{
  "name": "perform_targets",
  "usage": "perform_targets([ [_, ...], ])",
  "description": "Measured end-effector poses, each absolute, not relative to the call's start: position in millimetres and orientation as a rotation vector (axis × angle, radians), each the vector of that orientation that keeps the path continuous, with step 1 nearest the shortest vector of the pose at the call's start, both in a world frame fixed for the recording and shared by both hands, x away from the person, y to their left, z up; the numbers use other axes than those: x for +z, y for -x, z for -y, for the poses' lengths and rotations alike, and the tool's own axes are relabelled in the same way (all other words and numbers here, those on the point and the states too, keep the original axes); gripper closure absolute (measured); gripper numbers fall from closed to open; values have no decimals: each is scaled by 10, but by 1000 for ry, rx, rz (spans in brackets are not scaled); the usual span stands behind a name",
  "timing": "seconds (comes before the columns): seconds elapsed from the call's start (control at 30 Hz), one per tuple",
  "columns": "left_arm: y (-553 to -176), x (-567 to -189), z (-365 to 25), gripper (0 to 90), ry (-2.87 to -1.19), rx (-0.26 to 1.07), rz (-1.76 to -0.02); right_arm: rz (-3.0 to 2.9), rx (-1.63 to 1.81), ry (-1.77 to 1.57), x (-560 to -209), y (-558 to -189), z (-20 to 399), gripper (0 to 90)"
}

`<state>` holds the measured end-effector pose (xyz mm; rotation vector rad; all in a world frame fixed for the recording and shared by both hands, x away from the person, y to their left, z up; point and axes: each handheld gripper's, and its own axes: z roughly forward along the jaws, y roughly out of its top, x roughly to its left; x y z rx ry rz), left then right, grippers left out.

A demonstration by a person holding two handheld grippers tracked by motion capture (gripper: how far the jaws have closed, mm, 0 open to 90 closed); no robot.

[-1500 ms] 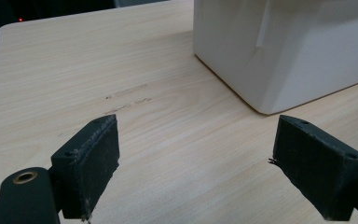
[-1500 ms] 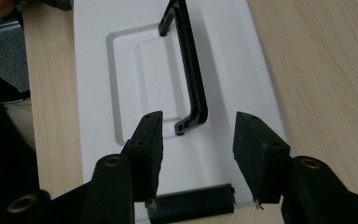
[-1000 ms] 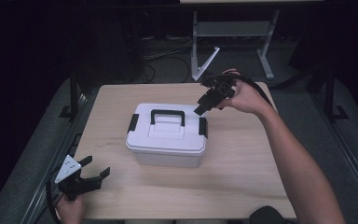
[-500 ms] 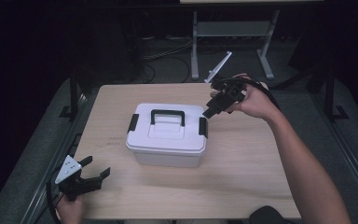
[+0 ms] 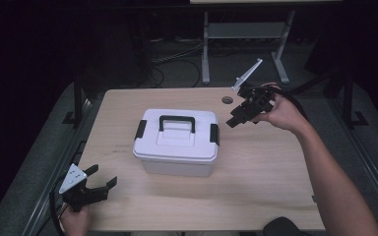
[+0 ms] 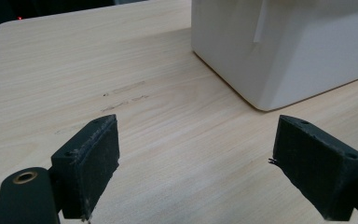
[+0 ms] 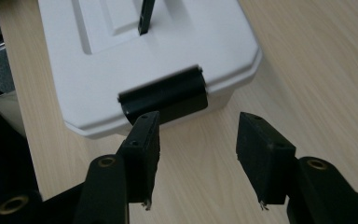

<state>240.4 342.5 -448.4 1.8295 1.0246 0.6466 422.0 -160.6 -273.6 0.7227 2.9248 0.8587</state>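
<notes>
A light wooden rectangular table [image 5: 275,172] carries a white plastic lidded storage box [image 5: 176,142] near its centre, standing upright with the lid seated, so its contents cannot be seen. The lid bears a black carrying handle [image 5: 177,123] raised over its middle and a black latch at each end; the right-hand black latch [image 5: 214,133] lies clipped down against the box side. The right gripper [image 5: 236,119] hovers just beside that latch, its jaws having just been opening; they stand moderately spread with bare tabletop between them, touching nothing. The left gripper [image 5: 101,177] sits at the near left corner of the table, well apart from the box, jaws wide and empty.
</notes>
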Motion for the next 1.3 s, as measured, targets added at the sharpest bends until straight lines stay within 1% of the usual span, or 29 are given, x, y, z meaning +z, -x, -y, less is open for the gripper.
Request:
perform_targets([
  [0.37, -2401, -4486, -3450, 137, -1827, 647, -1033, -2914, 862, -799, -2882, -4188, 1836, 487],
  [0.77, -2404, -4487, -3432, 137, -1833, 648, -1028, -2903, 860, -835, -2900, -4126, 1968, 489],
  [1.1, -2405, -4488, -3419, 137, -1838, 647, -1026, -2900, 858, -876, -3007, -4097, 2080, 489],
  [1.3, -2404, -4486, -3410, 137, -1836, 647, -1026, -2894, 862, -885, -2993, -4072, 2128, 491],
])
